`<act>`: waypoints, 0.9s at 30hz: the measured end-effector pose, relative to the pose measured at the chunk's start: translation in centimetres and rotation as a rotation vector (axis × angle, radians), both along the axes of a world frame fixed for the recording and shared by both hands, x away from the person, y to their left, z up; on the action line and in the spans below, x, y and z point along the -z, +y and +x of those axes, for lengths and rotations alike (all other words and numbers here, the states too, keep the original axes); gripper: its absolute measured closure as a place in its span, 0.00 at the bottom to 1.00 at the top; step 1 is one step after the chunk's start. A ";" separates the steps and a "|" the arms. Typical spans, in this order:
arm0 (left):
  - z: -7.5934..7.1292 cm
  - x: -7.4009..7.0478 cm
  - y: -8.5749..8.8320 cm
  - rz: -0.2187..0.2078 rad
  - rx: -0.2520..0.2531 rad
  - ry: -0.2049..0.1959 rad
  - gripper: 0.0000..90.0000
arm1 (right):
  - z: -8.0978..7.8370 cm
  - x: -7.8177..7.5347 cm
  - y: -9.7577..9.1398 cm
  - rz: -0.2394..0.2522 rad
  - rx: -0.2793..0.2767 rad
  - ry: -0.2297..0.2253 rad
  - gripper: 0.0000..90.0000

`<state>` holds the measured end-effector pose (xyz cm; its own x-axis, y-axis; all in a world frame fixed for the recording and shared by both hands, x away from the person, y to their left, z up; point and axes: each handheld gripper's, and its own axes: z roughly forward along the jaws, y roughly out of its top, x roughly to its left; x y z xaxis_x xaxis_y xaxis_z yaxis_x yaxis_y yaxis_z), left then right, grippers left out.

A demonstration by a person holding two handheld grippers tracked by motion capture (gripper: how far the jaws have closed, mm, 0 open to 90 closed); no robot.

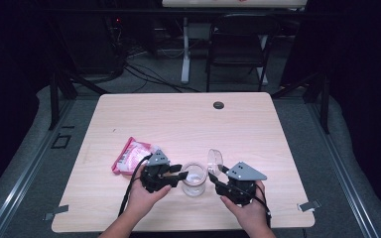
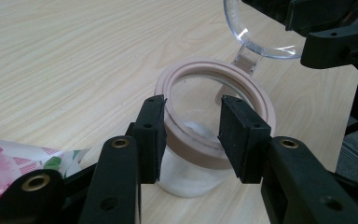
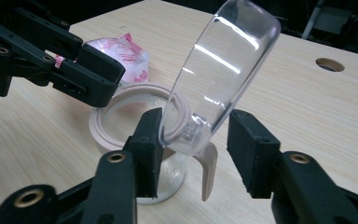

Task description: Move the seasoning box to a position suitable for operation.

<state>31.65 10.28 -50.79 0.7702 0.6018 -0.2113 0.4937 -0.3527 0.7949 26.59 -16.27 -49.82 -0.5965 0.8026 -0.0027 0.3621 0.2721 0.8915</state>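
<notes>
Looks like a lab or recording studio, not a home: lone light-wood table (image 1: pixel 178 119) with a cable grommet hole (image 1: pixel 219 105), dark curtained surround, loose cables (image 1: pixel 144 74) on grey carpet, folding chair (image 1: pixel 238 47), probably equipment racks behind, too dark to confirm.

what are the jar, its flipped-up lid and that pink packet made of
Jar: clear, likely glass or hard plastic; the table grain shows through. Its rim ring: matte beige, probably rubber or silicone. Lid: glossy clear dome with bright glare streaks. Packet: shiny crinkled printed plastic film.
</notes>
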 end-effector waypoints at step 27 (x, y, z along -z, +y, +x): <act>0.4 0.4 0.1 -0.013 -0.009 0.008 0.66 | 3.2 0.3 -1.2 0.087 -0.023 0.082 0.78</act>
<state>32.03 10.38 -51.18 0.7629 0.6061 -0.2251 0.5029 -0.3375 0.7958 29.82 -17.51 -50.10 -0.6105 0.7835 0.1157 0.4291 0.2044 0.8798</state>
